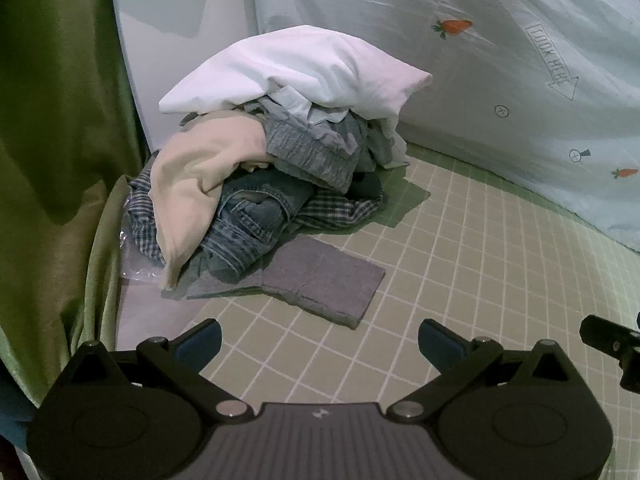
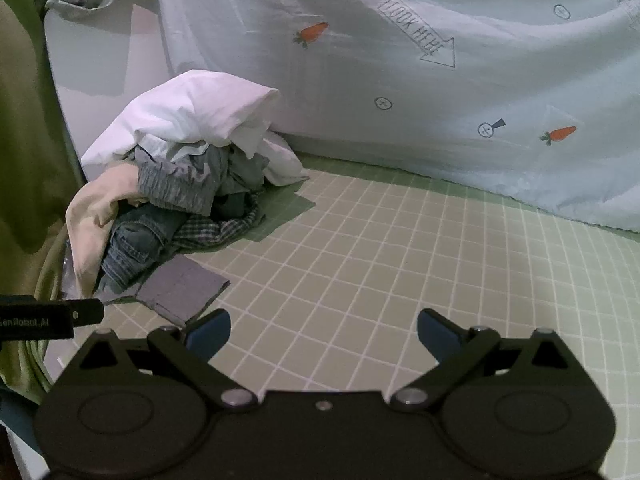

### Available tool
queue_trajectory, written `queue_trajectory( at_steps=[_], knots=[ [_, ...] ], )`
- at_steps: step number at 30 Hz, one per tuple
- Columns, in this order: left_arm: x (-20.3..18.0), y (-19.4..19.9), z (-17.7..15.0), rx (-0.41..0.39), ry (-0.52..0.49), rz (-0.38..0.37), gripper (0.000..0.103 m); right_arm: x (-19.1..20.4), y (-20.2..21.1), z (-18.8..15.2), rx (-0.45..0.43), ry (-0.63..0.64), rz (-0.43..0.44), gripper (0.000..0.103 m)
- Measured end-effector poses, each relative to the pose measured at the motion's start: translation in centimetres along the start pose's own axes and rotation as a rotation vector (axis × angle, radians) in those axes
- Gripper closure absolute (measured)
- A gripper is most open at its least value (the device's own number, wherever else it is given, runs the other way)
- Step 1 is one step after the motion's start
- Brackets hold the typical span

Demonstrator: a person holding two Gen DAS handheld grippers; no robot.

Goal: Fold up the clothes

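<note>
A: What is in the far left corner?

B: A big pile of clothes. It sits on the green checked sheet, right beside the green curtain.

A: What is on top of the pile?

B: A white cloth, puffy like a pillow. Under it is a grey bunched-up thing. A cream top hangs down the left side. Blue jeans are in the middle, and a checked shirt pokes out at the bottom.

A: Is anything folded?

B: Yes, one flat grey piece lies at the near edge of the pile, touching it.

A: What is behind it all?

B: A pale blue blanket with little carrots on it. It goes along the far side and to the right.

A: What are the claws doing?

B: The left gripper is wide open with nothing in it. It hangs over the sheet, near the folded piece but not touching. The right gripper is wide open and empty too, over bare sheet to the right of the pile.
</note>
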State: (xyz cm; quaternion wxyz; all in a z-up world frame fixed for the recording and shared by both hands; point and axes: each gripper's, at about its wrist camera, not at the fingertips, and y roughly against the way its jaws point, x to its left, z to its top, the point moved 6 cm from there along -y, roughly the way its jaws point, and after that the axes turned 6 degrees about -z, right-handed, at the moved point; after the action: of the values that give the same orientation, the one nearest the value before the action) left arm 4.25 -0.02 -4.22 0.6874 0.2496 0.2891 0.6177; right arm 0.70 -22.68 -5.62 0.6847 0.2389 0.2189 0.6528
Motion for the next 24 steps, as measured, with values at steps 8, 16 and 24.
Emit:
queue_trajectory(
  at_steps=[8,16,24],
  knots=[
    [-0.4,-0.2,0.3,0.003,-0.006,-0.002,0.000,-0.4,-0.2,0.2,-0.002,0.004,-0.003,0.002],
    [-1.1,-0.6,0.4,0.000,-0.014,0.003,0.000,-0.8,-0.6,0.1,0.002,-0.005,0.006,0.002],
    [-1.4,-0.8,0.4,0.001,-0.018,0.009,0.000,-0.8,-0.7,0.1,0.005,-0.002,0.013,0.002]
  ],
)
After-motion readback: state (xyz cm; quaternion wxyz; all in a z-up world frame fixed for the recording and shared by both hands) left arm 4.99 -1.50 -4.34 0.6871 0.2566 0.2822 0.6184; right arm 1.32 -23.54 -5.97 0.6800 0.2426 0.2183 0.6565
